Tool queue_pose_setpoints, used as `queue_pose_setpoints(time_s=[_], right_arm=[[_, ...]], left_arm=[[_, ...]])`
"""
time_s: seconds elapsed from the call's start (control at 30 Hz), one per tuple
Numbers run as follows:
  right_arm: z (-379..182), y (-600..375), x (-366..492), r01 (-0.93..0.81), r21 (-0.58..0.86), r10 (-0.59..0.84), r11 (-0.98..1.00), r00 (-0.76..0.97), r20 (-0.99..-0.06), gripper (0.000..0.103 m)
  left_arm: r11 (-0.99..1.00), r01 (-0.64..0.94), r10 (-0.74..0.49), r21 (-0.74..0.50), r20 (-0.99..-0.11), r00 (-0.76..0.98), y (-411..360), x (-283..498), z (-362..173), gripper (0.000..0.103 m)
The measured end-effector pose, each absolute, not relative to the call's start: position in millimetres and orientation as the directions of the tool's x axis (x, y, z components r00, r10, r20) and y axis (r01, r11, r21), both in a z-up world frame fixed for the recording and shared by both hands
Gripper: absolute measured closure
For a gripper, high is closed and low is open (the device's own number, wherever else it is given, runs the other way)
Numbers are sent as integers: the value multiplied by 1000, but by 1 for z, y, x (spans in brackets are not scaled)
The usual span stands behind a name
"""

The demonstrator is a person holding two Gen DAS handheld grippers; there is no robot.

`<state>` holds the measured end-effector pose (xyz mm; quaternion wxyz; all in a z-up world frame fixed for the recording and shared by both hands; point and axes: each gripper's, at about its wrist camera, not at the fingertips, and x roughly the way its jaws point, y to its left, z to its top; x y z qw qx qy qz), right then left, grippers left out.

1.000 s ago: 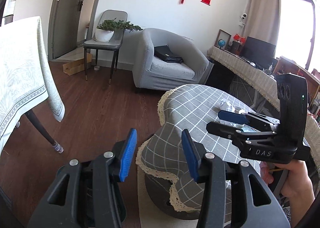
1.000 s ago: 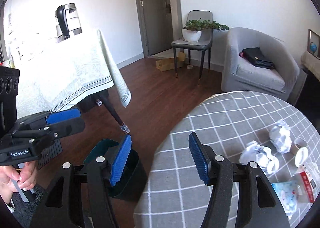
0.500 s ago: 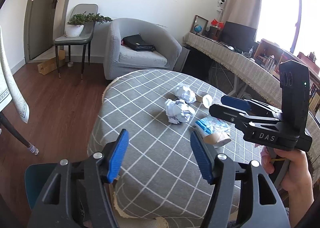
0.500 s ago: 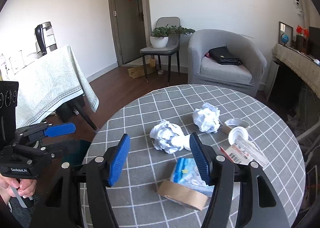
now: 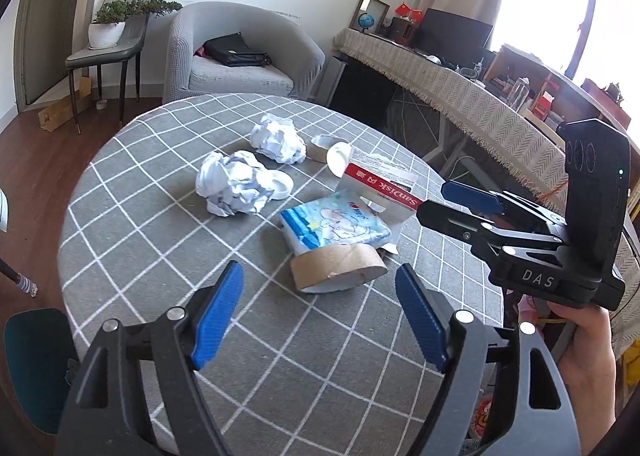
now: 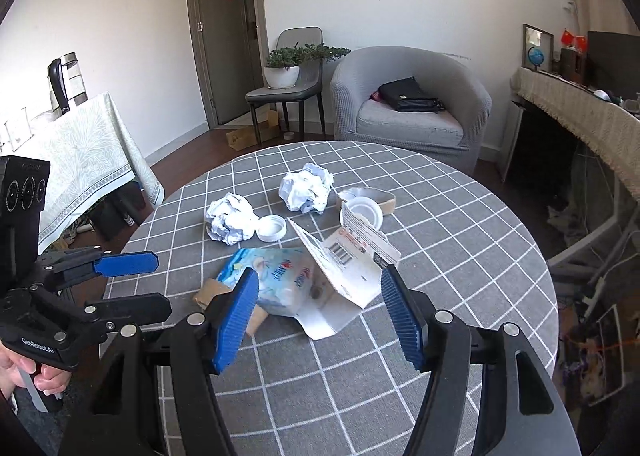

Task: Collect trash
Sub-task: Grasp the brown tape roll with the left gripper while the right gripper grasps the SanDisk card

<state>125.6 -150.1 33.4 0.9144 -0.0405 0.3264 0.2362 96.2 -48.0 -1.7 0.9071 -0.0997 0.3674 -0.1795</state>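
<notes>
Trash lies in a loose cluster at the middle of the round checked table [image 6: 460, 256], none of it gathered yet. The right gripper [image 6: 320, 316] fills the lower centre of its own view with its jaws spread wide and holding nothing; just beyond its tips lie the torn card packaging [image 6: 352, 256] and the blue-printed tissue pack [image 6: 276, 280], which it seems lined up to take first. The left gripper [image 5: 320, 316] sits low in its own frame, likewise spread wide and empty, pointing at the flattened brown tape roll [image 5: 336, 268] that touches the near edge of the tissue pack [image 5: 336, 225].

Farther up both frames lie two crumpled paper balls: the nearer paper ball [image 5: 232, 187] touches a white lid [image 5: 280, 183], and the farther paper ball [image 5: 278, 137] sits beside a second tape roll [image 5: 324, 143] and a white cap [image 5: 338, 159]. The card packaging stands half-folded against the tissue pack, so lifting either will probably shift the other.

A dark teal bin [image 5: 36, 368] shows at the lower left edge of the left view, beside and below the table rim; I judge it the place for the trash. Holding both grippers spread above the pile suits a pick with either hand.
</notes>
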Motion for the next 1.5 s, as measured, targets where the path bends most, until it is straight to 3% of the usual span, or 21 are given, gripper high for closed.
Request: queue_pose_setpoints(time_s=[0.1, 0.5, 0.7, 0.77, 0.93, 1.27, 1.33, 1.5], right_arm=[[31, -165, 124, -459, 87, 410, 884, 673, -616, 38], [25, -200, 117, -448, 97, 406, 889, 672, -619, 38], [25, -196, 118, -490, 55, 408, 870, 653, -638, 37], [27, -191, 119, -517, 59, 431, 854, 640, -636, 38], [28, -172, 129, -574, 37, 460, 818, 614, -642, 58], [21, -125, 157, -618, -47, 429, 785, 596, -679, 77], [18, -119, 162, -625, -49, 427, 779, 585, -689, 92], [10, -108, 165, -617, -91, 388, 782, 596, -703, 92]], left_arm=[[923, 246, -384, -297, -642, 663, -61, 99, -7, 15], [959, 127, -270, -252, -692, 669, -84, 117, -17, 12], [966, 124, -252, -228, -710, 658, -87, 122, -23, 32], [963, 128, -261, -237, -704, 661, -87, 123, -23, 34], [955, 144, -288, -259, -696, 658, -79, 126, -21, 35], [939, 192, -341, -287, -684, 644, -68, 127, -21, 35], [936, 198, -349, -292, -675, 650, -63, 127, -20, 35], [929, 217, -365, -298, -662, 655, -53, 123, -15, 34]])
